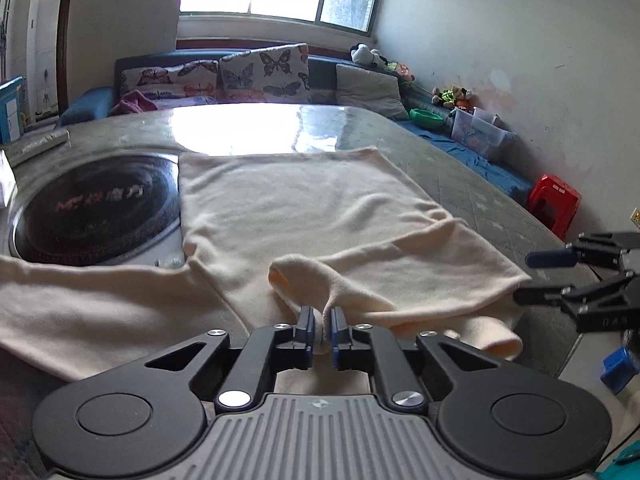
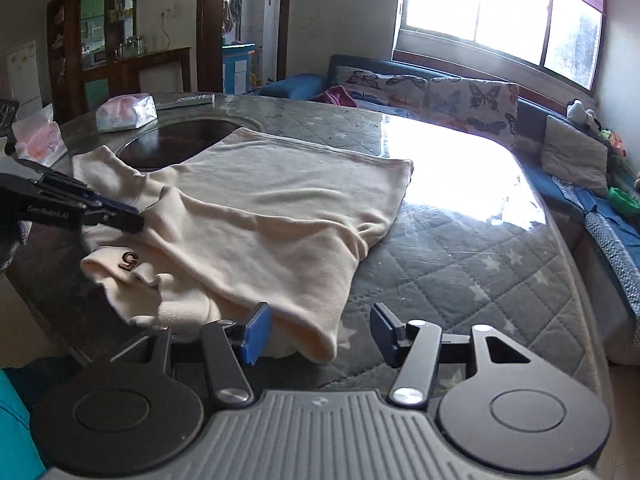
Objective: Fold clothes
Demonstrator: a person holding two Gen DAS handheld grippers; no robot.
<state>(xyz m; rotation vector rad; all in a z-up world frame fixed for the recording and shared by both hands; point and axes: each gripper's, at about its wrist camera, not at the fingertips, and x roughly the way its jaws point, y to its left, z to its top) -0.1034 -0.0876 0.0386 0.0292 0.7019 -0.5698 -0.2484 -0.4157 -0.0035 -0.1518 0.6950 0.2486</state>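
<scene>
Pinching a roll of cloth at the near edge of the table [image 1: 460, 152], the left gripper [image 1: 322, 330] is closed tight on the shirt [image 1: 304, 208]. The right gripper [image 2: 320, 332] stands half wide w/ nothing between its pads, just beside the folded sleeve end at the near right edge. Risk, I think: left grip has only a small bunch, so if it pulls, the fabric can slip out or drag the whole shirt off the edge, and the fold gets crooked.
</scene>
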